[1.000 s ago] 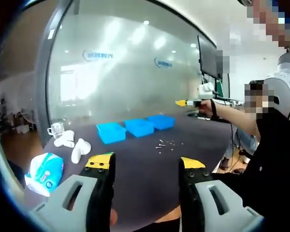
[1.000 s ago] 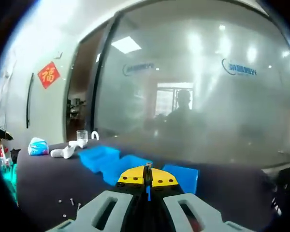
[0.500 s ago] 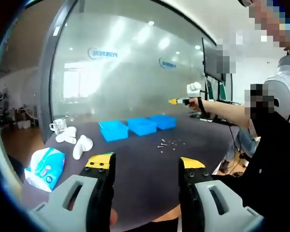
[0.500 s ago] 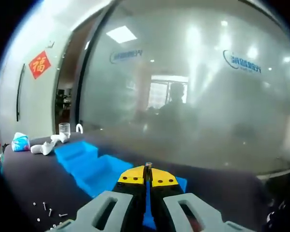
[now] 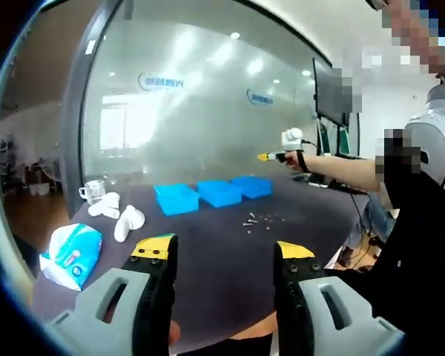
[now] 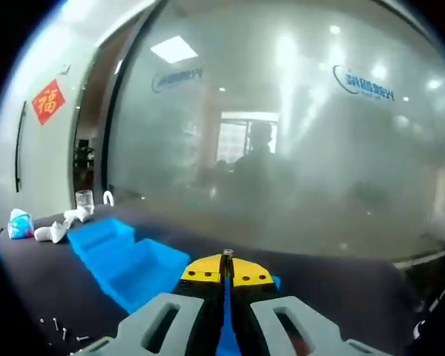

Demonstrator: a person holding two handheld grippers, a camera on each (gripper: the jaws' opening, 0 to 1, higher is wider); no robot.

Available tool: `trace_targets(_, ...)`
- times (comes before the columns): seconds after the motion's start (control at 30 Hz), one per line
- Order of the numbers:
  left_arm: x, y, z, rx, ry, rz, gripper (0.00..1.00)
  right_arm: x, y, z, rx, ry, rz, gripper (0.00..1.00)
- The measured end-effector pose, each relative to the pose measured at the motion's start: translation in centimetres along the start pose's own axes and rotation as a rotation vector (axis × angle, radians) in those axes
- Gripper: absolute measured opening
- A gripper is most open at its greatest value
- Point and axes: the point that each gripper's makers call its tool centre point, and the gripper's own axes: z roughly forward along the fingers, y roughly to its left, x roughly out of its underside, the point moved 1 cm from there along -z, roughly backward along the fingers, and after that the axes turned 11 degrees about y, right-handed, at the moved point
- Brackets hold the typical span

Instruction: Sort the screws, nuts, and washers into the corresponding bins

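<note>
Left gripper: jaws wide apart, nothing between them, held low over the near edge of the dark table. Right gripper: yellow-tipped jaws pressed together, a small dark sliver at the tips; cannot tell what it is. From the left gripper view the right gripper shows raised above the far right of the table, held out on the person's arm.

Three blue bins in a row at the far side of the table, in front of a frosted glass wall. Loose screws, nuts and washers scattered just in front of the bins, near the middle. Left side: tissue pack, white objects, glass cup.

Right gripper view: bins just beyond the jaws; few small screws lower left.
</note>
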Motion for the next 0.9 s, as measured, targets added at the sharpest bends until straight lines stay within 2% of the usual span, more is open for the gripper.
trace_targets(0.4,-0.2,-0.1,-0.1,-0.007,-0.007,0.000,0.50,0.3,0.6,0.1,-0.012,0.009,-0.010,0.00)
trace_targets(0.57,-0.3,-0.4,-0.1,0.000,-0.005,0.012,0.50,-0.1,1.0,-0.4,-0.003,-0.022,-0.044,0.16)
trace_targets(0.8,-0.4,-0.2,-0.3,-0.008,-0.010,0.009,0.51,-0.5,1.0,-1.7,-0.010,-0.053,-0.024,0.25)
trace_targets(0.9,-0.5,-0.2,-0.3,-0.006,-0.016,0.006,0.51,-0.2,1.4,-2.4,-0.040,-0.053,-0.010,0.27)
